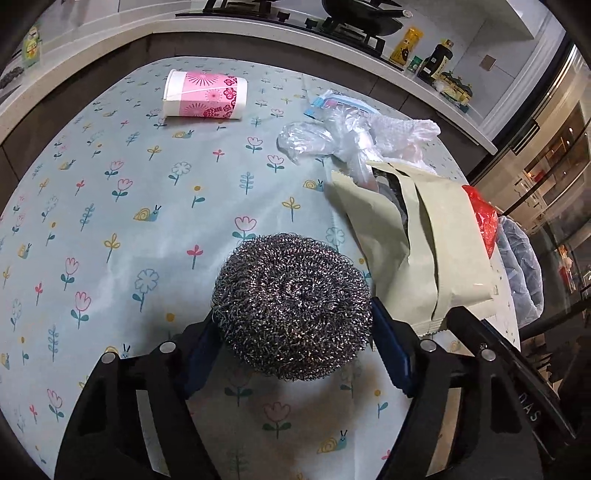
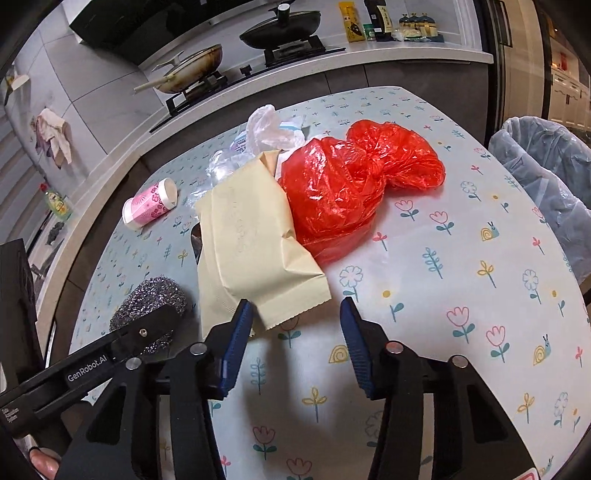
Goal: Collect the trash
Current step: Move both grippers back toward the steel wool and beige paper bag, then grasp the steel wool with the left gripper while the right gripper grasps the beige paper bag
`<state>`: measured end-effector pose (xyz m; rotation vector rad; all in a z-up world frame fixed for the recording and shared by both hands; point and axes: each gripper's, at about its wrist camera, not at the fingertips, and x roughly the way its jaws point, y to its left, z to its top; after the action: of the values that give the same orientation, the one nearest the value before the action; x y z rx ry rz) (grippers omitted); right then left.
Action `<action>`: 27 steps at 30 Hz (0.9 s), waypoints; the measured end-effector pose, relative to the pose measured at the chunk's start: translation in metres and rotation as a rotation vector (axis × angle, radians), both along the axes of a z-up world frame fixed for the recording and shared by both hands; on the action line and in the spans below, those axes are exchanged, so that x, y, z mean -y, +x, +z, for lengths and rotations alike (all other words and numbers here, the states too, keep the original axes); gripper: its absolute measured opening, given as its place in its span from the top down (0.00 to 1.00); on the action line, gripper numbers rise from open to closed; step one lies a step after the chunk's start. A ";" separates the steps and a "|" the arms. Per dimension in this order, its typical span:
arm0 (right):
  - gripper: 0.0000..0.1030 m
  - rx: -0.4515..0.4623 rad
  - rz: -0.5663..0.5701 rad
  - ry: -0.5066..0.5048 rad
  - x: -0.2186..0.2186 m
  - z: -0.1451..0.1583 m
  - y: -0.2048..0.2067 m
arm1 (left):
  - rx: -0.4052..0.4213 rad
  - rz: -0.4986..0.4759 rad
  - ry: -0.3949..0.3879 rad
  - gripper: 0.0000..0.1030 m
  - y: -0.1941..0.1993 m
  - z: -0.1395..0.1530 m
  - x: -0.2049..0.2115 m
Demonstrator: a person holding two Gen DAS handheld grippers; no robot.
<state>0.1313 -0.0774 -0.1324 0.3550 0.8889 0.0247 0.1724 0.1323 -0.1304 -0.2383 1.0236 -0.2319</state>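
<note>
A round steel wool scourer (image 1: 291, 306) lies on the flowered tablecloth (image 1: 129, 206), and my left gripper (image 1: 293, 310) is shut on it, blue pads against both sides. The scourer (image 2: 155, 295) also shows in the right wrist view, partly under the left gripper's finger. My right gripper (image 2: 295, 302) is open, its tips just short of the lower edge of a beige paper pouch (image 2: 251, 236), pads not touching it. A crumpled red plastic bag (image 2: 351, 184) lies against the pouch. A pink paper cup (image 1: 205, 96) lies on its side at the far end. Clear plastic wrap (image 1: 332, 136) is heaped behind the pouch (image 1: 417, 240).
A bin with a clear liner (image 2: 546, 177) stands off the table's right edge. Behind the table runs a counter with a stove, pans (image 2: 280, 26) and bottles (image 2: 380, 18). Bare tablecloth (image 2: 461, 295) lies right of my right gripper.
</note>
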 end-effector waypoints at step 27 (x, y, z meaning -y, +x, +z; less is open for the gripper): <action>0.99 0.160 0.025 -0.003 0.011 0.059 -0.032 | 0.157 -0.011 0.062 0.35 -0.037 0.064 0.020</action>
<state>0.0988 -0.0880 -0.0730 0.3344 0.7345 0.0743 0.1358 0.1122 -0.0664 -0.1558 0.8750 -0.2250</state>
